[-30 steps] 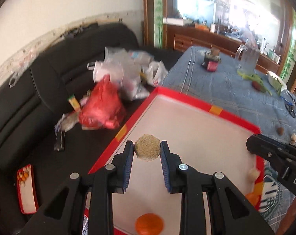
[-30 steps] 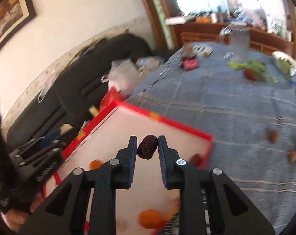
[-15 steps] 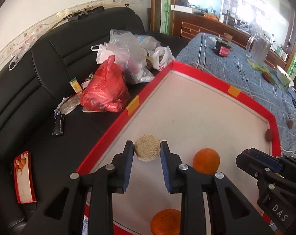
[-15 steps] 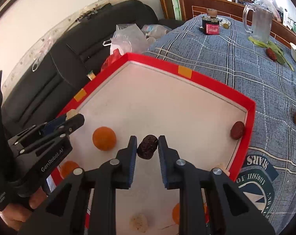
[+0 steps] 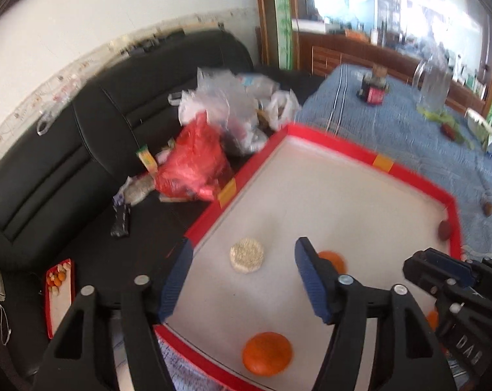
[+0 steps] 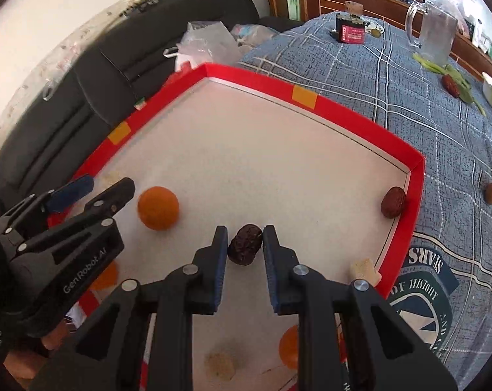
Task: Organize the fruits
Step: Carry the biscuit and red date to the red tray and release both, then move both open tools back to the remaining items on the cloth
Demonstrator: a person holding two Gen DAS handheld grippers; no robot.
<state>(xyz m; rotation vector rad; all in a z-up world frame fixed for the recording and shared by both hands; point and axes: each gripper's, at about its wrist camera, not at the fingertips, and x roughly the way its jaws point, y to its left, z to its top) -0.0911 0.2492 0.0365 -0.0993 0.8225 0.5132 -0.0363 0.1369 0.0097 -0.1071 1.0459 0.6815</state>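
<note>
Left wrist: left gripper [image 5: 242, 280], jaws just spread wide, leaves beige cake [image 5: 247, 255] lying free in red tray [image 5: 340, 148]; it may roll | Right wrist: right gripper [image 6: 245, 249] pinches dark dried fruit [image 6: 245, 244] low over tray; early release may bounce it toward orange [image 6: 158, 208].

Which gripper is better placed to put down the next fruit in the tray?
The right gripper: it holds the dark wrinkled fruit over the red tray. The left gripper is open, empty.

"GenRobot.AI" on the left gripper [image 6: 89, 192]; "STARS" and "OF HISTORY" on the tablecloth [image 6: 421, 280].
</note>
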